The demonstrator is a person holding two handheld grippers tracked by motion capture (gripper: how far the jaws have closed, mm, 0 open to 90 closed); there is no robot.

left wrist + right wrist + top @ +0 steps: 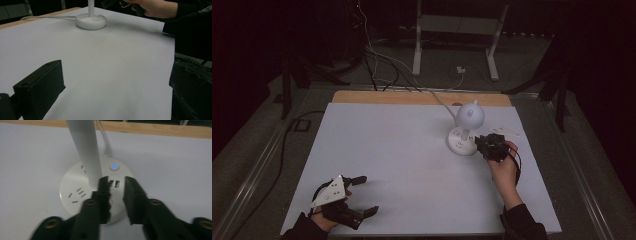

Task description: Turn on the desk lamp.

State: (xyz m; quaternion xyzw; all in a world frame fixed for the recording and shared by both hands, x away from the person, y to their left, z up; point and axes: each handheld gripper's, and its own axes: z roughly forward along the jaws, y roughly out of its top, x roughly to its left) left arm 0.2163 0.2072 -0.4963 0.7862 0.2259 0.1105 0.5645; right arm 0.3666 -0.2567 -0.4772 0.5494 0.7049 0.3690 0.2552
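Note:
A white desk lamp stands at the table's back right, its round head [470, 115] above a round base [460, 141]. That base [75, 192] carries socket slots, two USB ports [114, 184] and a button lit blue [114, 166] beside the stem [86, 152]. My right gripper [482, 142] hovers at the base's right rim. Its jaws [116, 181] stand a narrow gap apart over the USB ports, with nothing between them. My left gripper [364, 195] rests wide open and empty at the front left, far from the lamp base [91, 21].
The lamp's white cable [439, 100] runs off over the wooden back edge [412, 97]. A white sheet [402, 150] covers the table. Beyond it stand a white frame [457, 45] and loose cables [377, 55] on the dark floor.

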